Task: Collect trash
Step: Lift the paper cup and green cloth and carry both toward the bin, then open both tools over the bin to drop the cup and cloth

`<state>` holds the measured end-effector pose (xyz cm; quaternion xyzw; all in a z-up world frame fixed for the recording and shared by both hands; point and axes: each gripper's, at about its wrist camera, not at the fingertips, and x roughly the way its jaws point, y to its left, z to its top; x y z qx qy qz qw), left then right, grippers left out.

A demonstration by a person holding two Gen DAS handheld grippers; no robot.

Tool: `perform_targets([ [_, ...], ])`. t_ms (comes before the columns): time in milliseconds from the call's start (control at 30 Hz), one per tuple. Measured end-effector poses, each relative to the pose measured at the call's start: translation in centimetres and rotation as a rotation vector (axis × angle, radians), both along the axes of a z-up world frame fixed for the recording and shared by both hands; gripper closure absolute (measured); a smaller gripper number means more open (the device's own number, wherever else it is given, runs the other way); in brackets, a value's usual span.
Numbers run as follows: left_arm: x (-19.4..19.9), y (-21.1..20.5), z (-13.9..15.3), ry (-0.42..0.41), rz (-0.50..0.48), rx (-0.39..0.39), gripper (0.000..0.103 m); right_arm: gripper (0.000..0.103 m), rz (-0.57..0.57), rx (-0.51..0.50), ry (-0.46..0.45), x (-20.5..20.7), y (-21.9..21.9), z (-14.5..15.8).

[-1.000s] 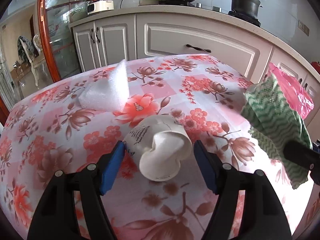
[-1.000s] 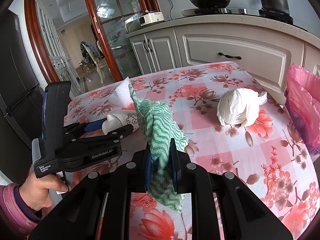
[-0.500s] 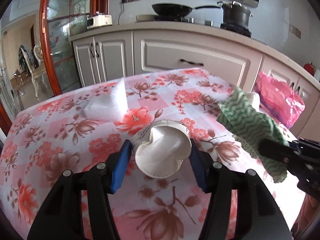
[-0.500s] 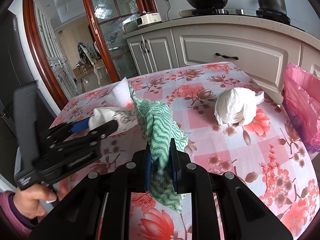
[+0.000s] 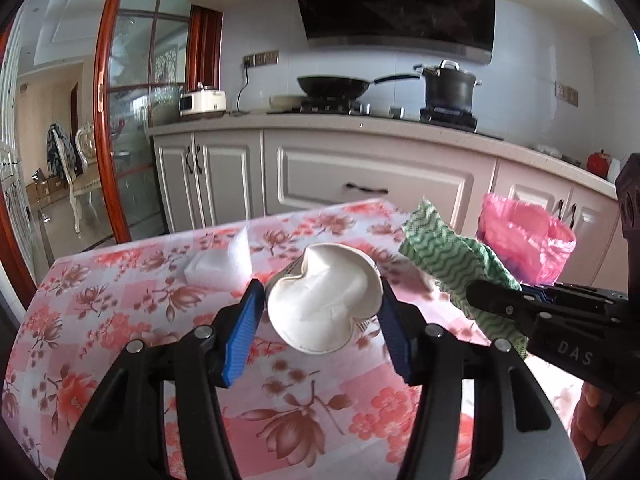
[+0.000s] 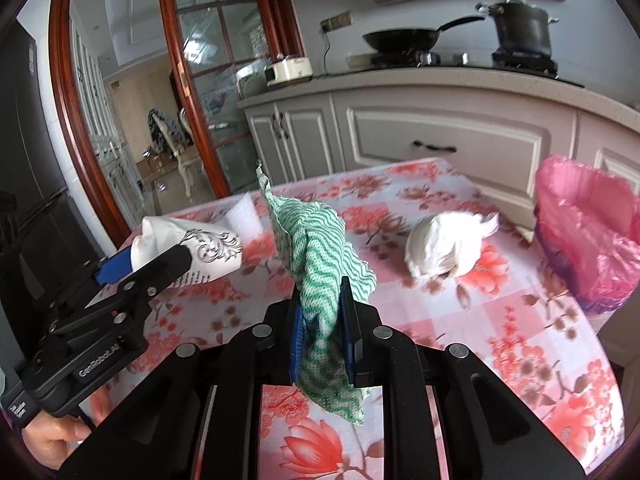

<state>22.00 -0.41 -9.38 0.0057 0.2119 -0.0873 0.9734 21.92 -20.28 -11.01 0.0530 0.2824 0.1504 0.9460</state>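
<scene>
My left gripper (image 5: 322, 314) is shut on a crushed white paper cup (image 5: 324, 296) and holds it above the flowered table (image 5: 120, 320); the cup also shows in the right wrist view (image 6: 188, 248). My right gripper (image 6: 322, 324) is shut on a green-and-white wavy cloth (image 6: 320, 248), which also shows in the left wrist view (image 5: 452, 268). A pink trash bag (image 6: 588, 232) stands at the table's right edge. A crumpled white paper wad (image 6: 444, 244) and a white foam piece (image 5: 220, 264) lie on the table.
Kitchen cabinets (image 5: 360, 176) and a counter with a wok (image 5: 332, 84) and pot (image 5: 448, 88) run behind the table. A glass door with a red wooden frame (image 6: 176, 92) is at the left. The left gripper's body (image 6: 100, 320) is close beside my right one.
The left gripper has closed on the paper cup and lifted it off the table. Both views have tilted upward. The right gripper still holds the cloth.
</scene>
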Motion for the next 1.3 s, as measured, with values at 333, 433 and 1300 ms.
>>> perform_targets([
  [333, -0.8, -3.7, 2.9, -0.111, -0.071, -0.011, 0.048, 0.087, -0.115, 0.01, -0.069, -1.4, -4.0, 2.0],
  [433, -0.7, -5.7, 3.4, -0.126, -0.111, -0.002, 0.048, 0.087, -0.152, 0.014, -0.074, -1.6, -5.7, 2.2],
  [1300, 8.6, -25.5, 5.7, -0.103, -0.43, -0.026, 0.048, 0.087, -0.428, 0.011, -0.081, 3.3, -24.4, 3.4],
])
